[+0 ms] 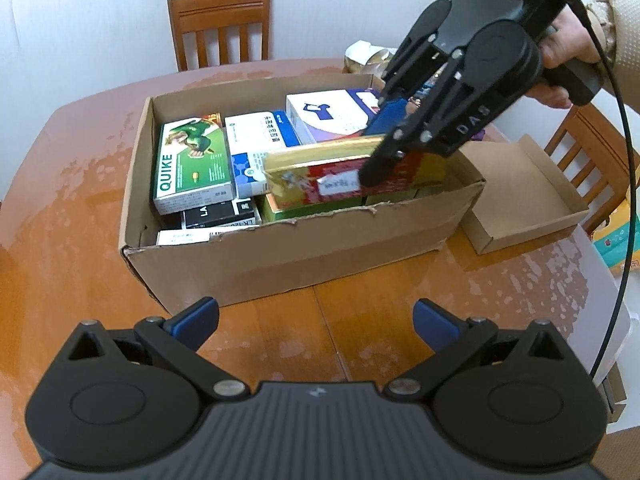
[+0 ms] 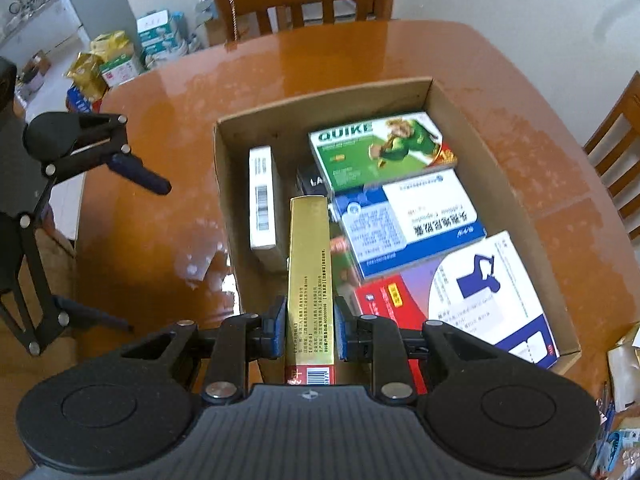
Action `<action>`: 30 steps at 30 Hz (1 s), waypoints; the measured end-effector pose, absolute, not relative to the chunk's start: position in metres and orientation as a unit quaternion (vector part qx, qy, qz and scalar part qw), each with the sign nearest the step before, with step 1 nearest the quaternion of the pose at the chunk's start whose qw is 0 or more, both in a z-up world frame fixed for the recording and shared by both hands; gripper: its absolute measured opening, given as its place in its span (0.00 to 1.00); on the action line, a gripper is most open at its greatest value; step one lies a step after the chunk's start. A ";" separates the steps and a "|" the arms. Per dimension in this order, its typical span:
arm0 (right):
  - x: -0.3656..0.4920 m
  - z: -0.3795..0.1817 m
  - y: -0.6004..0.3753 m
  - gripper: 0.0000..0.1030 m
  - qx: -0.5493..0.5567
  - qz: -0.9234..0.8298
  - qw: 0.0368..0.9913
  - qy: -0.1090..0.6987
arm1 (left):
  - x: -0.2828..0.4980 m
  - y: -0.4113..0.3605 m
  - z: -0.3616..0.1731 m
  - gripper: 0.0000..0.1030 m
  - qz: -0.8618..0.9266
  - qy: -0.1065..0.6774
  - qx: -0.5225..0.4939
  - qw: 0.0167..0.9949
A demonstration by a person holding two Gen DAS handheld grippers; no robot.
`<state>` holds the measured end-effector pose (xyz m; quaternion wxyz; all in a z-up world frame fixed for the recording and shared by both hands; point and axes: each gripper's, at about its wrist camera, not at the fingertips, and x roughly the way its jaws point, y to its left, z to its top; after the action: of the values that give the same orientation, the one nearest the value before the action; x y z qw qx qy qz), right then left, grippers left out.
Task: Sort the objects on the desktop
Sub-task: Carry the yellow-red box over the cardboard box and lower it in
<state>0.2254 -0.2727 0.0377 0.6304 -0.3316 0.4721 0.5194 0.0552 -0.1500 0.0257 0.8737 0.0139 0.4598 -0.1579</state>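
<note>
My right gripper (image 2: 310,330) is shut on a long gold and red box (image 2: 309,280), held on edge over the near side of the cardboard carton (image 2: 226,184). The left wrist view shows the same gold box (image 1: 320,172) hanging just above the packed boxes, with the right gripper (image 1: 380,152) clamped on its right part. In the carton lie a green QUIKE box (image 1: 192,168), a blue and white box (image 2: 408,220) and a purple and white box (image 2: 492,292). My left gripper (image 1: 316,326) is open over bare table in front of the carton, with nothing between its fingers.
A shallow cardboard lid (image 1: 524,196) lies right of the carton on the wooden table (image 1: 72,240). Wooden chairs (image 1: 220,28) stand around the table. Packets and boxes (image 2: 116,60) sit on the floor beyond the table's edge. A person's hand (image 1: 568,56) holds the right gripper.
</note>
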 end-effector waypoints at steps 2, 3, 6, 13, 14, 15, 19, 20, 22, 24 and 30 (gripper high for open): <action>0.225 0.033 -0.275 0.27 -0.340 0.522 0.619 0.479 | 0.057 -0.150 0.025 1.00 -0.159 0.462 0.015 0.872; 0.225 0.030 -0.276 0.27 -0.341 0.523 0.614 0.483 | 0.058 -0.150 0.025 1.00 -0.159 0.463 0.015 0.872; 0.226 0.021 -0.277 0.27 -0.343 0.524 0.606 0.491 | 0.061 -0.153 0.023 1.00 -0.161 0.465 0.016 0.870; 0.227 0.008 -0.274 0.27 -0.360 0.533 0.583 0.497 | 0.064 -0.157 0.019 1.00 -0.160 0.473 0.017 0.866; 0.227 0.007 -0.273 0.27 -0.363 0.535 0.580 0.497 | 0.065 -0.158 0.019 1.00 -0.160 0.473 0.017 0.866; 0.227 0.006 -0.271 0.27 -0.367 0.536 0.576 0.496 | 0.065 -0.158 0.019 1.00 -0.159 0.474 0.016 0.866; 0.231 0.001 -0.266 0.27 -0.375 0.536 0.569 0.497 | 0.065 -0.158 0.018 1.00 -0.162 0.475 0.014 0.865; 0.231 0.000 -0.266 0.27 -0.377 0.536 0.568 0.497 | 0.064 -0.158 0.018 1.00 -0.163 0.474 0.013 0.865; 0.231 -0.002 -0.266 0.28 -0.382 0.535 0.568 0.496 | 0.065 -0.159 0.017 1.00 -0.161 0.474 0.014 0.865; 0.231 -0.005 -0.266 0.28 -0.383 0.535 0.566 0.497 | 0.065 -0.160 0.016 1.00 -0.161 0.474 0.013 0.865; 0.233 -0.006 -0.270 0.29 -0.386 0.528 0.571 0.497 | 0.065 -0.162 0.015 1.00 -0.164 0.473 0.014 0.865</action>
<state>0.2328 -0.2697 -0.0057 0.5709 -0.3857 0.4967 0.5279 0.0646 -0.1621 0.0150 0.8653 0.0136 0.4733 -0.1642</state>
